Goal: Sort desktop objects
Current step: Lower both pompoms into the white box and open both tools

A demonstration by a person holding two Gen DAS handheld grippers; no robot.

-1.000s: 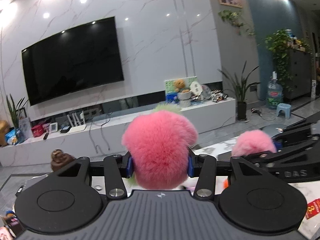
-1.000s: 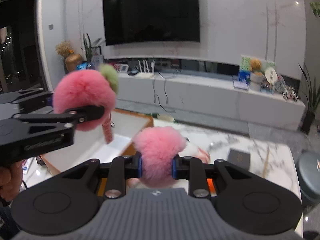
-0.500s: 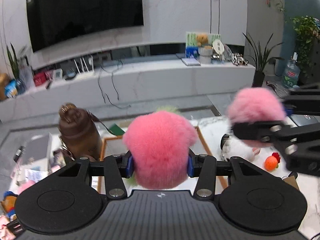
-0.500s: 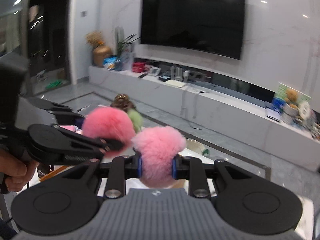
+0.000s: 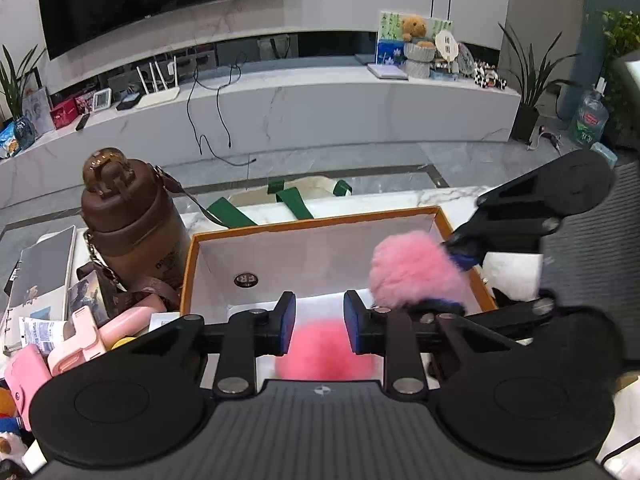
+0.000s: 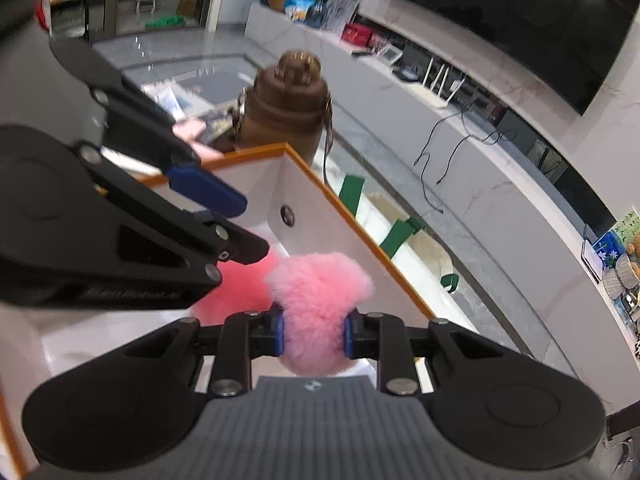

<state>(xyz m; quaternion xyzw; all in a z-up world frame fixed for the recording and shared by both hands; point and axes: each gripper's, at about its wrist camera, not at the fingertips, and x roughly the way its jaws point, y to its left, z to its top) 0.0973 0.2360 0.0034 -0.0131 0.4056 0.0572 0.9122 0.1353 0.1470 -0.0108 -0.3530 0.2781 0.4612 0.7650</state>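
Observation:
A white box with an orange rim (image 5: pixel 316 222) stands on the marble table; it also shows in the right wrist view (image 6: pixel 344 208). My left gripper (image 5: pixel 319 324) is open above the box, and a pink pompom (image 5: pixel 324 354) lies below its fingers inside the box, also seen in the right wrist view (image 6: pixel 236 288). My right gripper (image 6: pixel 314 338) is shut on a second pink pompom (image 6: pixel 316 300) and holds it over the box's right side. In the left wrist view that pompom (image 5: pixel 416 272) sits between the right gripper's fingers.
A brown bottle with a strap (image 5: pixel 128 224) stands left of the box. Pink cases (image 5: pixel 80 340), cards and a notebook (image 5: pixel 40 272) crowd the left table edge. A white bag with green handles (image 5: pixel 296 200) lies behind the box. A TV console runs along the far wall.
Both grippers tipped down over the box. My left gripper opened and its pompom dropped into the box. My right gripper moved in beside it, still holding its pompom.

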